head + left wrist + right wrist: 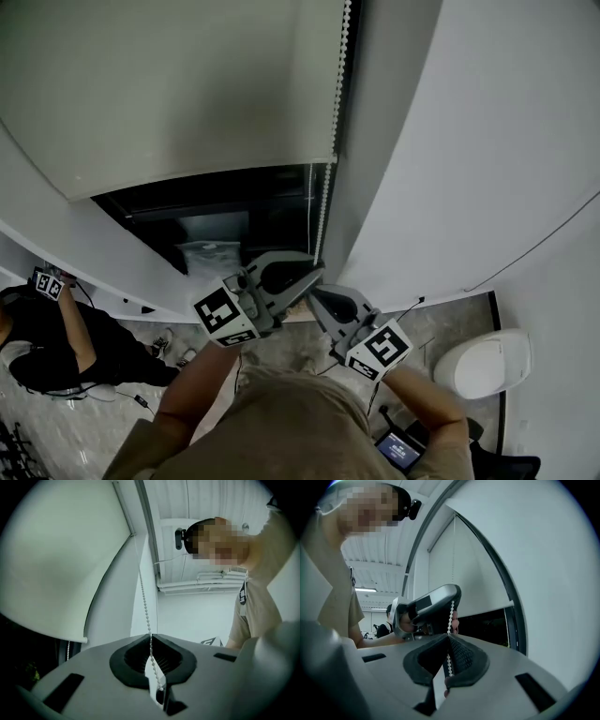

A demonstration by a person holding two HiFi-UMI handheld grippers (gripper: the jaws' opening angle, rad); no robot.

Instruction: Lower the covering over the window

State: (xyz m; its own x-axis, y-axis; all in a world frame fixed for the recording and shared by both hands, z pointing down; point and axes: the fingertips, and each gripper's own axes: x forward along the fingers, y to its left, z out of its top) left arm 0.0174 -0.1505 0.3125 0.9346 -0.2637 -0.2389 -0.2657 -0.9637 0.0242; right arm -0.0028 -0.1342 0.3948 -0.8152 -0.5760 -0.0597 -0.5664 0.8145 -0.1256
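The blind (178, 84) was pale grey-white, its chain (325, 202) white-beaded, the window (225, 202) black. The left gripper (150, 637) and right gripper (449, 637) were grey with black pads (133, 658); their cubes (223, 313) bore black-and-white squares. The shirt (291, 422) was tan.

The head view looks steeply down from over the person's shoulders onto the left gripper (314, 272) and the right gripper (315, 292), with the window (216, 211) just ahead. The left gripper view sits close behind its own jaws and faces up along the bead chain (144, 606) towards the blind (56, 559) and the ceiling. The right gripper view tilts up likewise, with the left gripper close in front of it. All three views share the chain and the blind.
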